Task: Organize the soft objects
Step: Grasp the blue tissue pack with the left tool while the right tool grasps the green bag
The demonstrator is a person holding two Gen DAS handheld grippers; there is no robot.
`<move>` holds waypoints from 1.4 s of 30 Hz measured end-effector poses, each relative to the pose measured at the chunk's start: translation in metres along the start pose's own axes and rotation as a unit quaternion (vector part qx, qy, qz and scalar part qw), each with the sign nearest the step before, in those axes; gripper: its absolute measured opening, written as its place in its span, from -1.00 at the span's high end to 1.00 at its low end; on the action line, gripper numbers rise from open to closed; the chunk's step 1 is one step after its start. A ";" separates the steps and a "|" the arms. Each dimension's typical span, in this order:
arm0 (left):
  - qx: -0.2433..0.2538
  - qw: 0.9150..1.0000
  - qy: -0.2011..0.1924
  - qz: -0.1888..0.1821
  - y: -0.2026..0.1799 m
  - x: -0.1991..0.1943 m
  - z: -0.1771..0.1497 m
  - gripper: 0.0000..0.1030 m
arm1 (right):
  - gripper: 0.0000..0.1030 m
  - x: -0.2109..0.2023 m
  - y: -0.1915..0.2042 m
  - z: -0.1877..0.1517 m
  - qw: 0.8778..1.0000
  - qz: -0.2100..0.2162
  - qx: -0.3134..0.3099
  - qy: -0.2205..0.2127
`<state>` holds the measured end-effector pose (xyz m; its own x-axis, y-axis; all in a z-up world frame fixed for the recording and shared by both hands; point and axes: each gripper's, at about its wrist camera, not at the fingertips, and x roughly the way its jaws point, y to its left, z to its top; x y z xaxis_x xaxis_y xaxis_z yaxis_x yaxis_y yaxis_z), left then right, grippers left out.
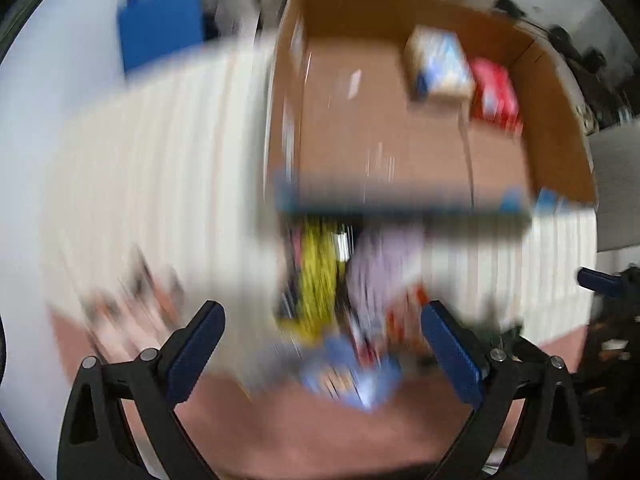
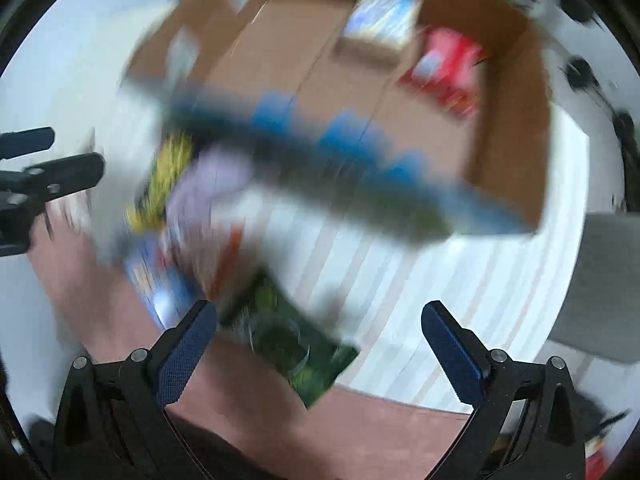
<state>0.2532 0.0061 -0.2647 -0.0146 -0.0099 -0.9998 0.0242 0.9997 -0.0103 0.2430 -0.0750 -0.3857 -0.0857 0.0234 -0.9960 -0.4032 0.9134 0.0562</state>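
Soft packets (image 1: pixel 320 280), yellow, lilac, blue and green, lie heaped on the white striped cloth (image 1: pixel 160 160) just before the open cardboard box (image 1: pixel 560 140); motion blur leaves every label unreadable. Inside the box sit a pale packet (image 1: pixel 440 64) and a red one (image 1: pixel 496 92). Left gripper (image 1: pixel 322 316) and right gripper (image 2: pixel 320 316) both gape wide, holding nothing.
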 end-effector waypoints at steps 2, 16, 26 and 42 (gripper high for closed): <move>-0.044 0.997 0.056 -0.043 0.013 0.034 -0.030 -0.95 | -1.00 0.022 0.018 -0.015 0.999 -0.012 -0.029 0.023; -0.154 0.977 0.139 -0.046 0.008 0.140 -0.071 -0.95 | -0.49 0.095 0.035 -0.060 0.995 -0.012 -0.018 0.099; -0.184 0.972 0.134 -0.064 0.028 0.117 -0.129 -0.95 | -0.50 0.069 0.023 -0.101 0.994 0.040 0.021 0.098; -0.086 0.989 0.118 0.013 -0.082 0.158 -0.087 -0.43 | -0.45 0.071 -0.036 -0.143 0.988 0.057 0.110 0.089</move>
<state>0.1620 -0.0755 -0.4210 -0.2493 0.0011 -0.9684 -0.1421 0.9891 0.0377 0.1212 -0.1646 -0.4483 -0.2860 0.0770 -0.9551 -0.1751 0.9758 0.1311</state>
